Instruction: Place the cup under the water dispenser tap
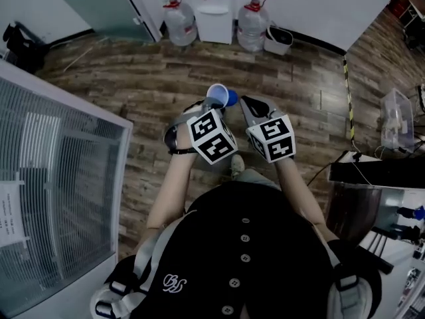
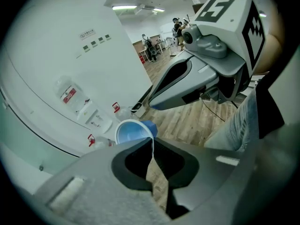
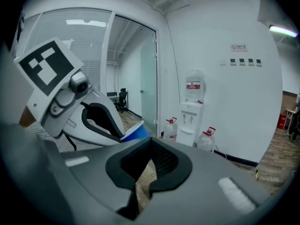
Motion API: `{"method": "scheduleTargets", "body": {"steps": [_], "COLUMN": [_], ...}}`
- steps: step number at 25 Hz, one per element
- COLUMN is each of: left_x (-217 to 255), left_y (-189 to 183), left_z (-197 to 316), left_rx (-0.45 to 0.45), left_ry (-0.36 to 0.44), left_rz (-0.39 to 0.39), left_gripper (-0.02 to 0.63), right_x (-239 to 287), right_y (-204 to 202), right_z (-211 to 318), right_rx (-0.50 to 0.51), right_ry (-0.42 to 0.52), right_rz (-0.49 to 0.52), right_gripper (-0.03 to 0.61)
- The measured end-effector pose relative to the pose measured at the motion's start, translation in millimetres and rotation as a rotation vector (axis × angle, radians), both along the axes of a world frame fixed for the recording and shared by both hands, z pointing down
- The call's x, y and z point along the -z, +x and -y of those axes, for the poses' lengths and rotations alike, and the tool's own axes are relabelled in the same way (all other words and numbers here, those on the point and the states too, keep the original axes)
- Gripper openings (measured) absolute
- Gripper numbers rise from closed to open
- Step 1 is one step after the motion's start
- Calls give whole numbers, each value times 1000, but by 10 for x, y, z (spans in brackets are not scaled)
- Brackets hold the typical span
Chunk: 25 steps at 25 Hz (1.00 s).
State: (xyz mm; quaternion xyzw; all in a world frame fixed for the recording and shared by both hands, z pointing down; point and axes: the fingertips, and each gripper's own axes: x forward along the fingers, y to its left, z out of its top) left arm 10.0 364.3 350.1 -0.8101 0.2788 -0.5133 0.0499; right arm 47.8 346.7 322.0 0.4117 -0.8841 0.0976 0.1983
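From the head view, the person is standing on a wooden floor (image 1: 133, 78) and looking down at both grippers, which are being held side by side in front of the body. The left gripper (image 1: 214, 105) is pinching the blue cup (image 1: 219, 95) by its rim, and the cup is lying tilted with its open mouth facing up. The right gripper (image 1: 247, 102) is sitting just beside it with its jaws together. The water dispenser (image 1: 212, 8) is standing against the far wall, well apart from the cup, between two large water bottles (image 1: 180, 22).

In the left gripper view, the jaws of the left gripper (image 2: 152, 142) are pressing on the thin wall of the cup (image 2: 131, 131). The right gripper (image 2: 153, 106) is reaching in from the upper right, near the cup. The water dispenser (image 2: 89, 114) is showing beyond it.

In the right gripper view, the jaws of the right gripper (image 3: 151, 142) are meeting at the tips with nothing between them. The left gripper (image 3: 119, 136) is carrying the cup (image 3: 138, 131) just to the left, and the water dispenser (image 3: 190, 118) is standing ahead.
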Motion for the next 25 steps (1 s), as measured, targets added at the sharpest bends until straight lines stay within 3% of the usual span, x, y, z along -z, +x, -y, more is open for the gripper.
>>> {"method": "scheduleTargets", "body": {"steps": [9,25], "left_x": [73,-129], "left_y": [323,380], "left_z": [1049,1704], "left_rx": [29,2], "left_ry": [16,-19], "left_rz": [-14,-29], "left_gripper": [15,15], "right_x": [153,-153], "right_y": [306,399], "right_z": [1117,1824], "right_rx": [9,-32], "right_ry": [34,-18], "right_rz": [30,27], "right_gripper": [-3,-4]}}
